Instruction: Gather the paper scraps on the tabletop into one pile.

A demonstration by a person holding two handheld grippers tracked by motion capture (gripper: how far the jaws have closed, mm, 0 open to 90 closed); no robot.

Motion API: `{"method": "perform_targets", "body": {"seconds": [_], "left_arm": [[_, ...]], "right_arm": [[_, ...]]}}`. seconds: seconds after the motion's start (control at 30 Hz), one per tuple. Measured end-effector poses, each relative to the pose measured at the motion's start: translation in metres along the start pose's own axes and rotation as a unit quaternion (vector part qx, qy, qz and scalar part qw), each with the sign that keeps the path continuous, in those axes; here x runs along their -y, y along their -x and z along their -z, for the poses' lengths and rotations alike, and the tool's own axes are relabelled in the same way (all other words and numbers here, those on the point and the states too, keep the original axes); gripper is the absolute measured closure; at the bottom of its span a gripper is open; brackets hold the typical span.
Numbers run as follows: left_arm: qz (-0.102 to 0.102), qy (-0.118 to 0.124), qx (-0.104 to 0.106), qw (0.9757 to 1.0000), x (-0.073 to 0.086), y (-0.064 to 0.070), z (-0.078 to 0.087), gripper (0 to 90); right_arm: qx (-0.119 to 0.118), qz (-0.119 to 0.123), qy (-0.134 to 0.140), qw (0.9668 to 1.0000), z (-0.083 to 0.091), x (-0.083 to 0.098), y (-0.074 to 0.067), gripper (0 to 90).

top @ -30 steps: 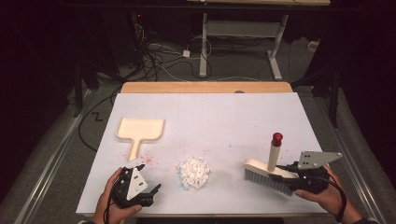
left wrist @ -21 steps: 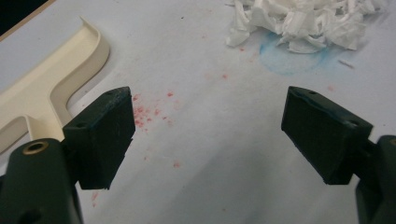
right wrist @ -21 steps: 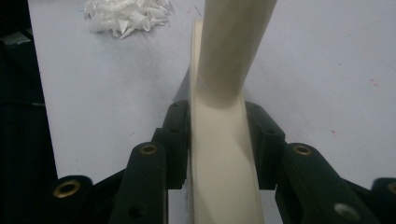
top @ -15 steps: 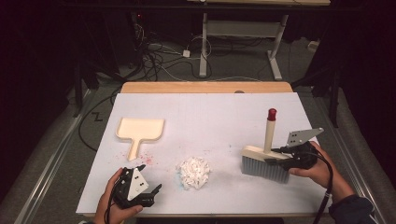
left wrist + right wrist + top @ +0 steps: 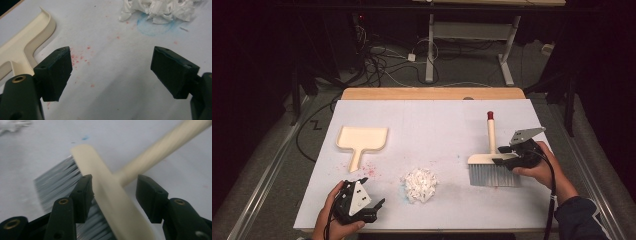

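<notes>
High view: the white table carries a cream dustpan at the left, its handle pointing toward the person, and a heap of white paper scraps near the front middle, with red specks between the two. The brush lies at the right, well apart from the scraps, nothing between them but bare table. Its long handle runs away from the person and ends in a red tip; the grey bristles point back toward the person.

The right gripper sits at the brush head's right end. Its jaws have just been opening; in the right gripper view the cream head passes between them, the left jaw close by it, the right one clear of it, so nothing is pinched.

The left gripper rests at the front left, held in a hand. In the left gripper view its jaws stand spread over bare table, with the dustpan to the left and the scraps beyond.
</notes>
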State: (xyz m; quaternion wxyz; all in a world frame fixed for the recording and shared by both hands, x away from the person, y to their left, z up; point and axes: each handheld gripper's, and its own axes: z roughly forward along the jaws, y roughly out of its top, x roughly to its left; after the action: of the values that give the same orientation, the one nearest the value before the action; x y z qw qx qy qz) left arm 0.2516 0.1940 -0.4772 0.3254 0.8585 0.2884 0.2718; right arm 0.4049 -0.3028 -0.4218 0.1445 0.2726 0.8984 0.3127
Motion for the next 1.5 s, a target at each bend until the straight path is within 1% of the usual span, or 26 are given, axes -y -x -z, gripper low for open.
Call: {"method": "perform_targets", "body": {"seconds": [0.07,0.1,0.13,0.2,0.27,0.3,0.37,0.43,0.47,0.57,0.6,0.67,0.73,0.8,0.83,0.9,0.93,0.97,1.03,1.13,1.2,1.3,1.33,1.4,1.47,1.5], "left_arm": [[0.0,-0.001,0.0,1.0,0.0,0.0,0.0,16.6],[0.0,-0.001,0.0,1.0,0.0,0.001,-0.001,16.6],[-0.001,-0.002,0.0,1.0,-0.001,0.001,-0.001,16.6],[0.0,-0.002,0.0,1.0,-0.001,0.001,-0.001,16.6],[0.001,-0.002,0.0,1.0,-0.002,0.001,-0.001,16.6],[0.001,-0.002,0.0,1.0,-0.002,0.001,-0.002,16.6],[0.0,-0.004,-0.001,1.0,-0.002,0.001,-0.002,16.6],[-0.001,-0.003,-0.002,1.0,-0.001,0.001,-0.002,16.6],[-0.001,-0.002,-0.003,1.0,-0.001,0.001,-0.001,16.6],[0.002,0.001,-0.004,1.0,-0.001,0.0,0.0,16.6],[0.001,0.0,-0.006,1.0,-0.001,-0.001,0.0,16.6],[0.001,0.002,-0.007,1.0,-0.001,-0.001,0.0,16.6],[0.001,0.001,-0.01,0.9999,-0.001,-0.001,0.001,16.6],[0.005,0.003,-0.012,0.9999,0.0,-0.001,0.001,16.6],[0.004,0.001,-0.014,0.9999,0.0,-0.002,0.001,16.6],[0.007,0.0,-0.015,0.9999,0.0,-0.002,0.0,16.6],[0.008,0.001,-0.016,0.9998,0.0,-0.003,0.0,16.6],[0.008,0.001,-0.018,0.9998,-0.001,-0.003,0.0,16.6],[0.009,0.0,-0.019,0.9998,-0.002,-0.004,-0.001,16.6],[0.009,-0.001,-0.019,0.9998,-0.002,-0.004,-0.003,16.6],[0.008,-0.003,-0.019,0.9998,-0.002,-0.004,-0.004,16.6],[0.012,-0.002,-0.019,0.9997,-0.003,-0.006,-0.007,16.6],[0.01,-0.004,-0.022,0.9997,-0.004,-0.005,-0.008,16.6],[0.005,-0.004,-0.022,0.9997,-0.005,-0.004,-0.008,16.6],[0.001,-0.005,-0.024,0.9997,-0.005,-0.003,-0.008,16.6],[0.002,-0.005,-0.023,0.9997,-0.005,-0.002,-0.008,16.7]], "right_arm": [[0.017,-0.006,0.013,0.9997,0.004,0.001,0.002,48.4],[0.035,-0.01,0.021,0.9991,0.005,0.001,0.002,49.4],[0.047,-0.016,0.024,0.9985,0.007,0.001,0.002,52.1],[0.053,-0.015,0.041,0.9976,0.008,0.002,-0.001,53.6],[0.052,-0.016,0.059,0.9967,0.008,0.001,-0.005,56.8],[0.05,-0.017,0.065,0.9965,0.006,0.0,-0.007,56.3],[0.056,-0.02,0.068,0.9959,0.003,-0.002,-0.013,56.0],[0.067,-0.027,0.07,0.9949,0.0,-0.003,-0.017,51.9],[0.074,-0.025,0.075,0.9942,0.0,-0.004,-0.019,49.7],[0.088,-0.022,0.096,0.9913,0.005,-0.006,-0.027,43.5],[0.097,-0.024,0.106,0.9893,0.007,-0.007,-0.029,41.2],[0.127,-0.026,0.122,0.9841,0.014,-0.009,-0.034,35.9],[0.146,-0.031,0.141,0.9788,0.021,-0.009,-0.039,31.0],[0.165,-0.038,0.159,0.9727,0.027,-0.008,-0.044,28.4],[0.171,-0.041,0.161,0.9711,0.03,-0.007,-0.047,27.0],[0.19,-0.042,0.171,0.966,0.035,-0.005,-0.053,26.6],[0.189,-0.042,0.178,0.9647,0.037,-0.004,-0.056,26.1],[0.186,-0.041,0.184,0.9644,0.039,-0.002,-0.059,26.1],[0.192,-0.037,0.198,0.9605,0.042,0.003,-0.067,26.0],[0.194,-0.033,0.216,0.9562,0.047,0.012,-0.076,25.4],[0.194,-0.033,0.215,0.9567,0.049,0.018,-0.081,24.2],[0.2,-0.033,0.213,0.9557,0.05,0.028,-0.089,23.8],[0.202,-0.032,0.215,0.955,0.049,0.032,-0.092,23.8],[0.207,-0.027,0.211,0.9549,0.046,0.04,-0.097,23.5],[0.197,-0.028,0.203,0.9587,0.043,0.047,-0.101,23.1],[0.195,-0.03,0.199,0.9599,0.042,0.05,-0.103,22.8]]}}
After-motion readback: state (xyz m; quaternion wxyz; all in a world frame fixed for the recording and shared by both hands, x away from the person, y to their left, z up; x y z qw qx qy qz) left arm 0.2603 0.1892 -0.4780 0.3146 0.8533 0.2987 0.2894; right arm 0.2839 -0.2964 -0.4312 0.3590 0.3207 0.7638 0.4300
